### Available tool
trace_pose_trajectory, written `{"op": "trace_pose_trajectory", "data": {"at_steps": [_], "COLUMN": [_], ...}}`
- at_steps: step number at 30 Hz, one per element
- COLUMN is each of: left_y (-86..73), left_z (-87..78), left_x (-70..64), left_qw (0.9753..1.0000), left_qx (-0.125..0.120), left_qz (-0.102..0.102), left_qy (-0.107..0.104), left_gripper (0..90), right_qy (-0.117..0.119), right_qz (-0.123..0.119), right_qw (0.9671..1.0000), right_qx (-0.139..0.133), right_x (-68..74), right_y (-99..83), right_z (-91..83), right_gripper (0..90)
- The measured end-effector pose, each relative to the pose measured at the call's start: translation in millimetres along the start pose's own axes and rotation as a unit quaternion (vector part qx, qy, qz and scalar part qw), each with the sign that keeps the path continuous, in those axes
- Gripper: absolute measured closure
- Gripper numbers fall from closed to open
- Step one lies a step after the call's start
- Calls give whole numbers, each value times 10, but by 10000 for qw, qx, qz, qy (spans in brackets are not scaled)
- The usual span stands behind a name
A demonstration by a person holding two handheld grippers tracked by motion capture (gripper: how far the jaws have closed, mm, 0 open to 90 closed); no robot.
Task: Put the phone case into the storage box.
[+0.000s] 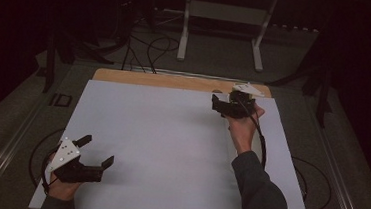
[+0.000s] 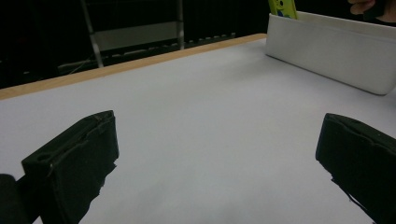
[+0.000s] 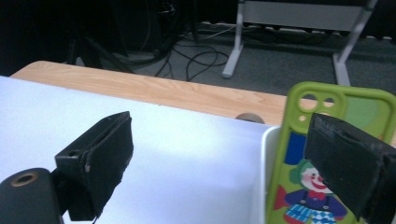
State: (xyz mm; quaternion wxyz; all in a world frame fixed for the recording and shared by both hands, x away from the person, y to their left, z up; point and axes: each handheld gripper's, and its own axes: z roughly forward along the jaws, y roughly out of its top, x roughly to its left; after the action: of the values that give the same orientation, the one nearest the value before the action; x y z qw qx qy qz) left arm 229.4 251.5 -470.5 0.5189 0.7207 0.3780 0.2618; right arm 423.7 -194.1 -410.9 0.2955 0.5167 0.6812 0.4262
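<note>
A lime-green phone case (image 3: pixel 292 154) with a clown picture stands upright inside a white bin (image 3: pixel 260 163). My right gripper (image 3: pixel 222 123) is open wide at the bin's near wall, and its right jaw sits in front of the case without closing on it. In the high view this right gripper (image 1: pixel 215 104) is at the table's far right, pointing left. My left gripper (image 1: pixel 99 149) is open over the near left corner with nothing between its jaws. The left gripper view looks across the bare surface between its jaws (image 2: pixel 219 123) to the bin (image 2: pixel 327 51) and the case's top (image 2: pixel 282 7).
The white table top (image 1: pixel 170 143) has a wooden strip (image 1: pixel 150 78) along its far edge. Beyond it on the floor are cables (image 1: pixel 150 49) and a white metal stand (image 1: pixel 223 12). A hand (image 2: pixel 369 7) shows above the bin.
</note>
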Motion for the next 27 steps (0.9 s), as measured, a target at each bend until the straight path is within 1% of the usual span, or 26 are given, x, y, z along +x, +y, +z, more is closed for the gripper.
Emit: {"op": "trace_pose_trajectory", "data": {"at_steps": [4,8,12,13,15,16,18,19,22,24,26,27], "left_y": [0,1,-1,-1,0,0,-1,-1,-1,-1,-1,-1], "left_z": [0,-4,-3,-3,-4,-4,-6,-4,-4,-4,-4,-4], "left_x": [-1,0,3,2,2,2,2,0,-1,0,0,-1], "left_qw": [10000,10000,10000,10000,10000,10000,10000,10000,10000,10000,10000,10000], "left_qx": [11,1,-2,-3,-4,-7,-3,-3,10,9,3,-5], "left_qz": [5,-7,-15,-14,-13,-18,-13,-17,-4,-9,-15,-21], "left_qy": [-6,-3,-8,-9,-16,-17,-18,-21,-30,-30,-30,-28], "left_gripper": [0,0,0,0,0,0,0,0,0,0,0,0], "right_qy": [113,49,92,130,121,114,123,205,275,310,343,388], "right_qz": [-98,-311,-390,-447,-484,-578,-588,-589,-545,-532,-570,-593], "right_qw": [9999,9994,9989,9985,9983,9977,9975,9974,9975,9976,9974,9972], "right_qx": [9,172,225,295,311,349,366,364,347,316,289,218], "right_x": [73,142,172,206,222,262,276,308,330,351,374,393], "right_y": [-15,-58,-94,-124,-133,-157,-166,-190,-216,-239,-257,-275], "right_z": [-38,-49,-73,-100,-112,-150,-163,-203,-242,-286,-329,-386], "right_gripper": [79,79,79,79,81,85,85,93,94,99,99,100]}}
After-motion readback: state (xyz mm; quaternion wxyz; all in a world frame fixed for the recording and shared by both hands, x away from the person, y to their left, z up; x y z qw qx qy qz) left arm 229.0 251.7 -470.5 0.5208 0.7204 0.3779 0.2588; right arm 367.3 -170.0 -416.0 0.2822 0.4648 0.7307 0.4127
